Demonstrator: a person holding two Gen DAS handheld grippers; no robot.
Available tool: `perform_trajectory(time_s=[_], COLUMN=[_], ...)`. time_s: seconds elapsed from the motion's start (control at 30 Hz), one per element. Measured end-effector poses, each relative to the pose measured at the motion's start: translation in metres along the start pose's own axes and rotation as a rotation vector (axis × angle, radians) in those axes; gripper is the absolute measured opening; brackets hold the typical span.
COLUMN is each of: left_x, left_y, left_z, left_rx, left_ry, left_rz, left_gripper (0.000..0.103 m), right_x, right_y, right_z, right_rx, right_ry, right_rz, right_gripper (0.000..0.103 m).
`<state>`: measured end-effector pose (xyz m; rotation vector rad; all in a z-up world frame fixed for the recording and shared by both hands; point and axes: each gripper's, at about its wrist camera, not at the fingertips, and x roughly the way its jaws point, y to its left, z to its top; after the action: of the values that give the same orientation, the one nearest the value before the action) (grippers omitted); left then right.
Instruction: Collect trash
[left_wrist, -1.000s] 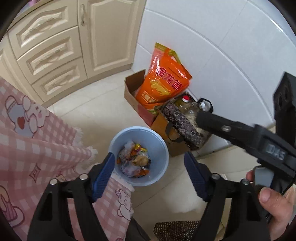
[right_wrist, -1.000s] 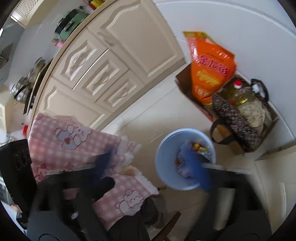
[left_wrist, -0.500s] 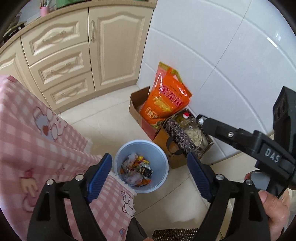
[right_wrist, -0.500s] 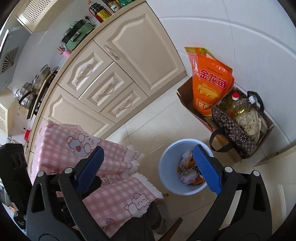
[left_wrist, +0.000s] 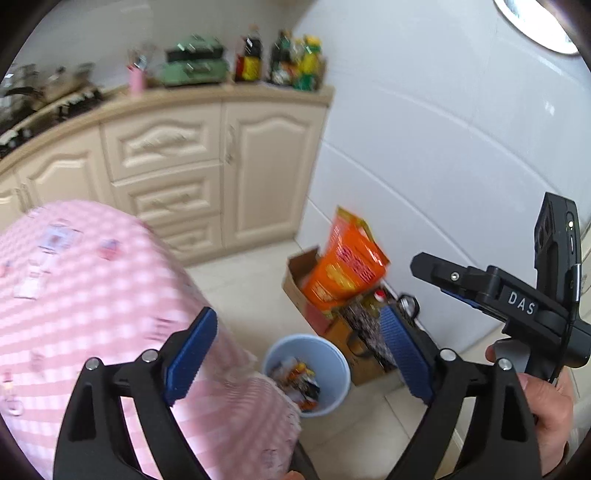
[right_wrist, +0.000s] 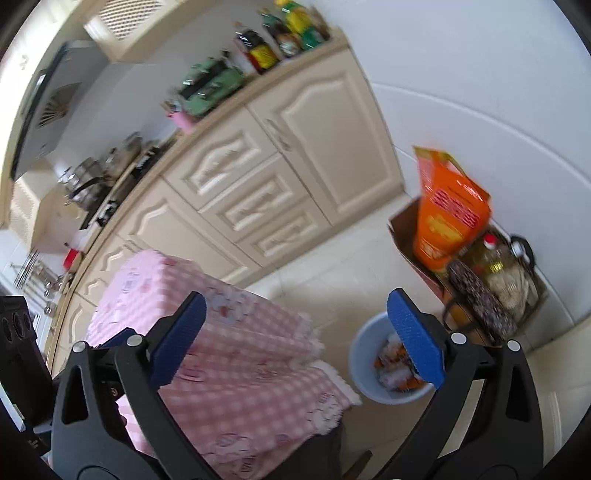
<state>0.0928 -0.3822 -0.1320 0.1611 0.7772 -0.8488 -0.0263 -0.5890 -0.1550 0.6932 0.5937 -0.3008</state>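
A light blue trash bin (left_wrist: 325, 360) stands on the floor beside the table, holding crumpled wrappers (left_wrist: 299, 380); it also shows in the right wrist view (right_wrist: 365, 354) with trash (right_wrist: 391, 373) inside. My left gripper (left_wrist: 295, 358) is open and empty, high above the bin and the table edge. My right gripper (right_wrist: 295, 339) is open and empty, also well above the bin. The right gripper shows at the right of the left wrist view (left_wrist: 461, 284), held in a hand.
A table with a pink checked cloth (left_wrist: 92, 295) (right_wrist: 236, 354) fills the lower left. A cardboard box with an orange bag (left_wrist: 347, 269) (right_wrist: 447, 210) and an oil bottle (right_wrist: 495, 254) stands against the white tiled wall. Cream cabinets (left_wrist: 207, 166) with bottles on the counter lie behind.
Both grippers have risen and tilted up, away from the bin. The counter top has come into view and the bin looks smaller and lower. Both stay open and empty.
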Motion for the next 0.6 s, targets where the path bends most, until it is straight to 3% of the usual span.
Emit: perform_trajectory(time_s=[0.23,0.33,0.6], left_x=[-0.078,-0.115,-0.195], left_y=[0.047,0.072,0.124], left_z=[0.008,0.007,-0.004], left_rx=[-0.05,-0.073,-0.161], left_ry=[-0.146,-0.215,-0.327], left_rz=[0.142,0.238,0.417], left_gripper=[0.092,0.093,0.094], right_x=[-0.018,-0.023,-0.038], right_y=[0.078,0.112,0.209], right_z=[0.004,0.003,-0.015], right_rx=[-0.108,-0.151,-0.312], right_ry=[-0.036,-0.047,-0.063], right_rz=[0.054,0.083,0.177], right_gripper=[0.097,0.097,0.097])
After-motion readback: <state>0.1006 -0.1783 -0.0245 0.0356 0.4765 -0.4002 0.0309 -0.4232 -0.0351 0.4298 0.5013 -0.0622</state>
